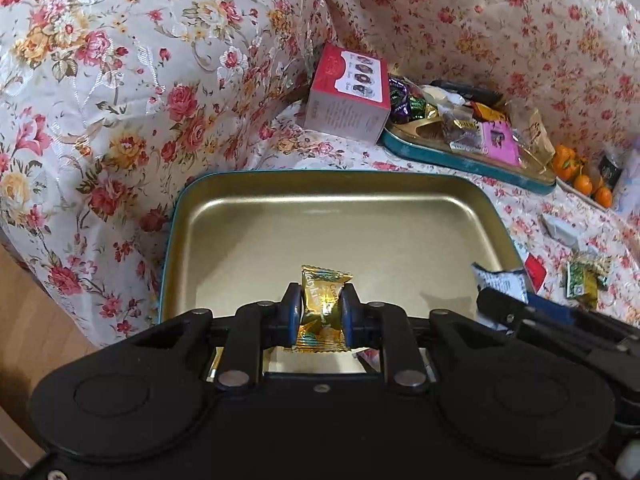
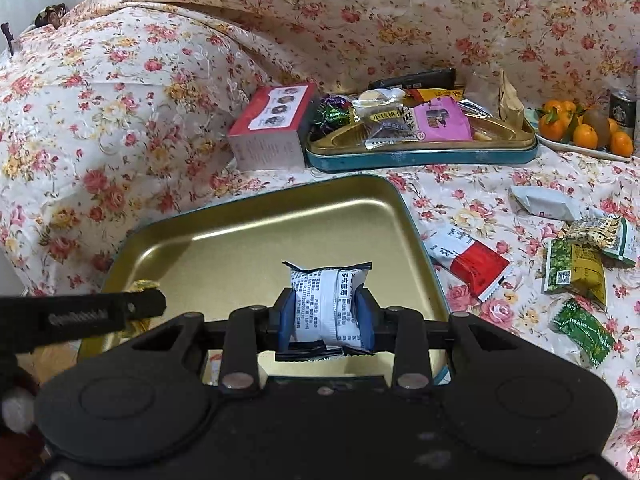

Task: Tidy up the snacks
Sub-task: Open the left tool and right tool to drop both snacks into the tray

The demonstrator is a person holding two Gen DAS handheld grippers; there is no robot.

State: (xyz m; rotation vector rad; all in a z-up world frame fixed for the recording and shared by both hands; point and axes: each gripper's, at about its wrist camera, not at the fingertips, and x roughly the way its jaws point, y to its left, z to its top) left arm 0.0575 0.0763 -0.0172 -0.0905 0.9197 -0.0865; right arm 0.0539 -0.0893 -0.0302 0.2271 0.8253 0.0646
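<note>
An empty gold tin tray (image 1: 320,232) with a teal rim lies on the floral cloth. My left gripper (image 1: 322,312) is over its near part, and its blue pads touch both sides of a gold-wrapped candy (image 1: 322,296). My right gripper (image 2: 326,312) is over the same tray (image 2: 240,240), shut on a white snack packet (image 2: 324,292) with black print, which it holds upright. Each gripper shows at the edge of the other's view: the right one (image 1: 500,312) beside the tray's right wall, the left one (image 2: 140,304) at the tray's left side.
A second teal tin (image 2: 420,156) heaped with mixed snacks sits behind, with a red and white box (image 2: 272,128) at its left. Oranges (image 2: 584,132) and a dark can (image 2: 622,110) are at the far right. Loose packets, red and white (image 2: 468,260), green (image 2: 576,276) and white (image 2: 544,202), lie right of the tray.
</note>
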